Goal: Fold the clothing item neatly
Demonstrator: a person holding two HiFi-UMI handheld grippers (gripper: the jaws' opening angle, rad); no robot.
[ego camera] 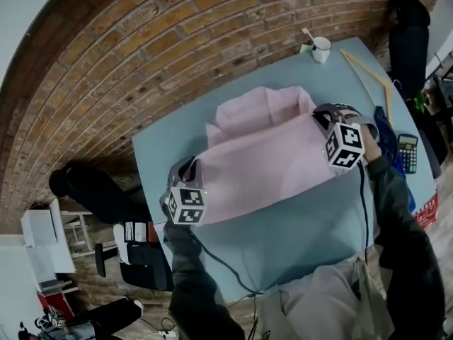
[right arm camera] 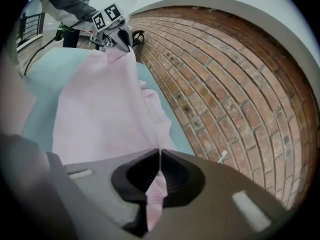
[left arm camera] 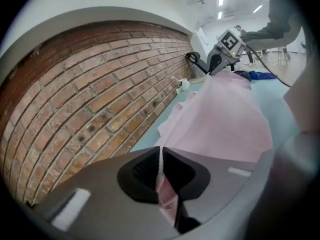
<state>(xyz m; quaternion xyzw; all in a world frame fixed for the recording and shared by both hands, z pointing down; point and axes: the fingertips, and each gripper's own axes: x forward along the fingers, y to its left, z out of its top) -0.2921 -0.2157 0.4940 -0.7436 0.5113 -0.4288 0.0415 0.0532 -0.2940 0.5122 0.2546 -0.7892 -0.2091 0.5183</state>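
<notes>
A pale pink shirt [ego camera: 265, 161] lies across the light blue table [ego camera: 311, 239], its near part lifted off the top. My left gripper [ego camera: 190, 170] is shut on the shirt's left corner, and pink cloth [left arm camera: 162, 184] is pinched between its jaws. My right gripper [ego camera: 320, 115] is shut on the right corner, with cloth [right arm camera: 157, 186] clamped in its jaws. The fabric [left arm camera: 225, 119] hangs taut between the two grippers. Further folds of the shirt [right arm camera: 152, 106] rest on the table near the brick wall.
A brick wall [ego camera: 141, 55] runs along the table's far side. A white mug [ego camera: 321, 48] stands at the far corner, with a wooden frame [ego camera: 371, 76] beside it. A calculator [ego camera: 407, 152] and blue cloth [ego camera: 386, 137] lie at the right edge. A black chair [ego camera: 92, 190] stands left.
</notes>
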